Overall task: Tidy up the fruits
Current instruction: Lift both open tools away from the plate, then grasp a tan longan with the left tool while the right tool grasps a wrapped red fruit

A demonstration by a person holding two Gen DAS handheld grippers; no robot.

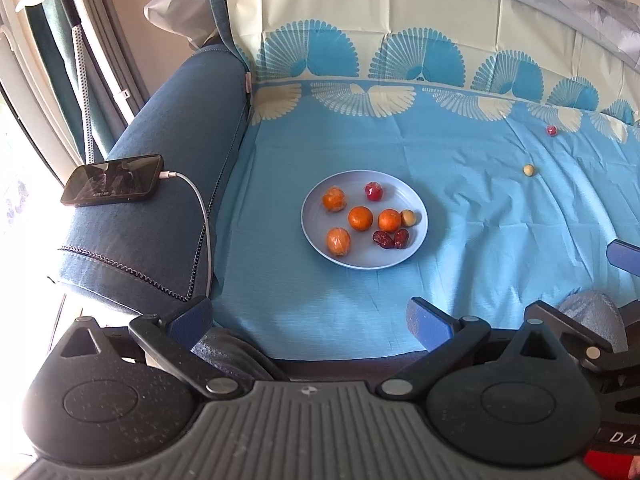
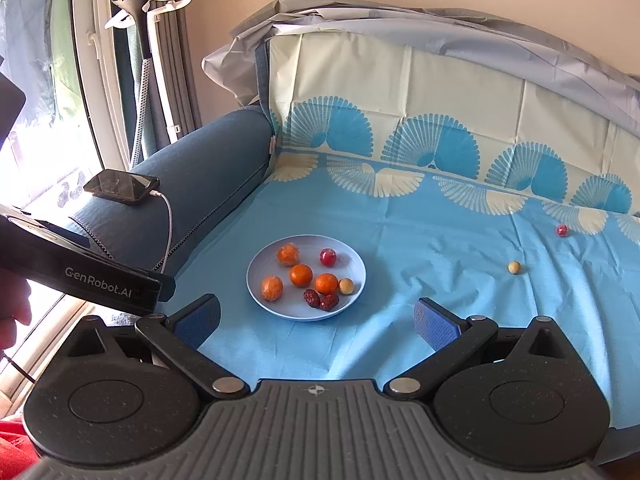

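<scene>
A light blue plate sits on the blue cloth. It holds several oranges, a red fruit, a pale round fruit and two dark red dates. A loose pale fruit and a loose red fruit lie on the cloth to the far right. My left gripper is open and empty, near the cloth's front edge. My right gripper is open and empty, just in front of the plate.
A blue sofa armrest on the left carries a phone on a white charging cable. A garment steamer stand stands by the window. The patterned backrest rises behind the cloth.
</scene>
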